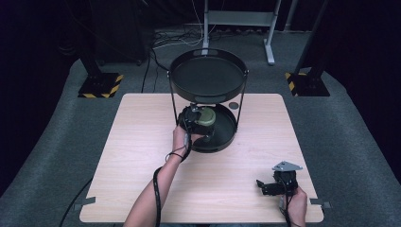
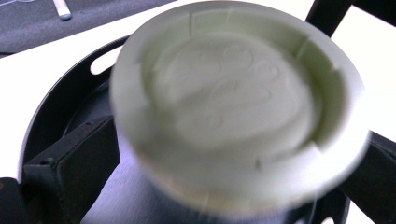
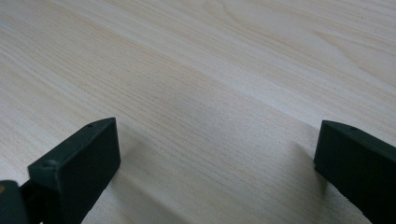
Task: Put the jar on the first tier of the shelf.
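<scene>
Pinching a pale-lidded can in my left claw, can sitting on the lower tray of a black two-tier stand, my right claw spread wide over bare bench.

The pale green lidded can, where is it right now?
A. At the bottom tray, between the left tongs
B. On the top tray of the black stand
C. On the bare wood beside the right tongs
A: the can sits at the lower tray, flanked by the left tongs.
</scene>
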`<action>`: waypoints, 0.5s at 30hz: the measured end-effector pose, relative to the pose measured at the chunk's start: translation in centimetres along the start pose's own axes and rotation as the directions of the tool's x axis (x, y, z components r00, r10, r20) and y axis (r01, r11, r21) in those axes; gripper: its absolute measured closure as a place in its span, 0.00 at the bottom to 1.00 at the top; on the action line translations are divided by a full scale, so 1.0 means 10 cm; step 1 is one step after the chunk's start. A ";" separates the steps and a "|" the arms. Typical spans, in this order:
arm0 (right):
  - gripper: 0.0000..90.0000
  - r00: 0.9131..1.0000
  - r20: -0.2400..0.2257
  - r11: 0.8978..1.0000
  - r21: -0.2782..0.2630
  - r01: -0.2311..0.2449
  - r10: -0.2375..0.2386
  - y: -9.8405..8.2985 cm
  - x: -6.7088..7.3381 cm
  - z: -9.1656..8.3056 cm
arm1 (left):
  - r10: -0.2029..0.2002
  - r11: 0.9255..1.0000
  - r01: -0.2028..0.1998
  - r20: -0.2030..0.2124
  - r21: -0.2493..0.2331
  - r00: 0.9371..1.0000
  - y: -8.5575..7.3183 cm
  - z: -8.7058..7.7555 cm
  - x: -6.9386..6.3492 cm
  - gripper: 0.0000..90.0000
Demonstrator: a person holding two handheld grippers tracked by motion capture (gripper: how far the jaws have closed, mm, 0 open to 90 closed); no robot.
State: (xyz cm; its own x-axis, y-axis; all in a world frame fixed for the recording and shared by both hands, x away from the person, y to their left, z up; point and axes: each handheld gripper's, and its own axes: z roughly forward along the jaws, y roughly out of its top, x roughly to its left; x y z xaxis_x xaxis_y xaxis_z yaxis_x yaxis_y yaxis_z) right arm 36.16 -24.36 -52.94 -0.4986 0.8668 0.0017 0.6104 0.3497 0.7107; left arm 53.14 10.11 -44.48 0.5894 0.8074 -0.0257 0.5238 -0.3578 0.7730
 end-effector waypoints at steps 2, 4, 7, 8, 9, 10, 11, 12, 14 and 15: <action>0.00 1.000 0.000 1.000 0.000 0.000 0.000 0.00 0.00 0.00 | -0.005 1.000 0.005 -0.008 0.012 1.000 -0.04 -0.07 0.00 0.00; 0.00 1.000 0.000 1.000 0.000 0.000 0.000 0.00 0.00 0.00 | 0.000 1.000 0.000 0.005 0.019 1.000 -0.10 -0.15 0.01 0.00; 0.00 1.000 0.000 1.000 0.000 0.000 0.000 0.00 0.00 0.00 | 0.011 1.000 -0.012 0.010 0.019 1.000 -0.23 -0.30 0.03 0.00; 0.00 1.000 0.000 1.000 0.000 0.000 0.000 0.00 0.00 0.00 | 0.013 1.000 -0.014 0.014 0.021 1.000 -0.26 -0.34 0.04 0.00; 0.00 1.000 0.000 1.000 0.000 0.000 0.000 0.00 0.00 0.00 | 0.021 0.999 -0.022 0.013 0.026 1.000 -0.31 -0.38 0.05 0.00; 0.00 1.000 0.000 1.000 0.000 0.000 0.000 0.00 0.00 0.00 | 0.025 0.999 -0.025 0.012 0.028 1.000 -0.36 -0.43 0.05 0.00; 0.00 1.000 0.000 1.000 0.000 0.000 0.000 0.00 0.00 0.00 | 0.033 0.999 -0.033 0.007 0.036 0.999 -0.41 -0.47 0.05 0.00; 0.00 1.000 0.000 1.000 0.000 0.000 0.000 0.00 0.00 0.00 | 0.036 0.998 -0.036 0.003 0.043 0.999 -0.46 -0.51 0.06 0.00; 0.00 1.000 0.000 1.000 0.000 0.000 0.000 0.00 0.00 0.00 | 0.048 0.997 -0.048 0.000 0.060 0.999 -0.57 -0.62 0.09 0.00; 0.00 1.000 0.000 1.000 0.000 -0.001 0.001 0.00 0.00 0.00 | 0.049 0.997 -0.049 -0.004 0.063 0.999 -0.61 -0.65 0.10 0.00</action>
State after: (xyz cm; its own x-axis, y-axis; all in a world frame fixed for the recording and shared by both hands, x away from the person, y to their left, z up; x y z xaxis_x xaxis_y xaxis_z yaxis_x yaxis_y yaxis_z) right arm 36.15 -24.35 -52.94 -0.4980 0.8672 0.0017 0.6108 0.3493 0.7106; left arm 46.53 16.18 -45.09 0.6118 0.7908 0.0151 0.5318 -0.4254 0.7322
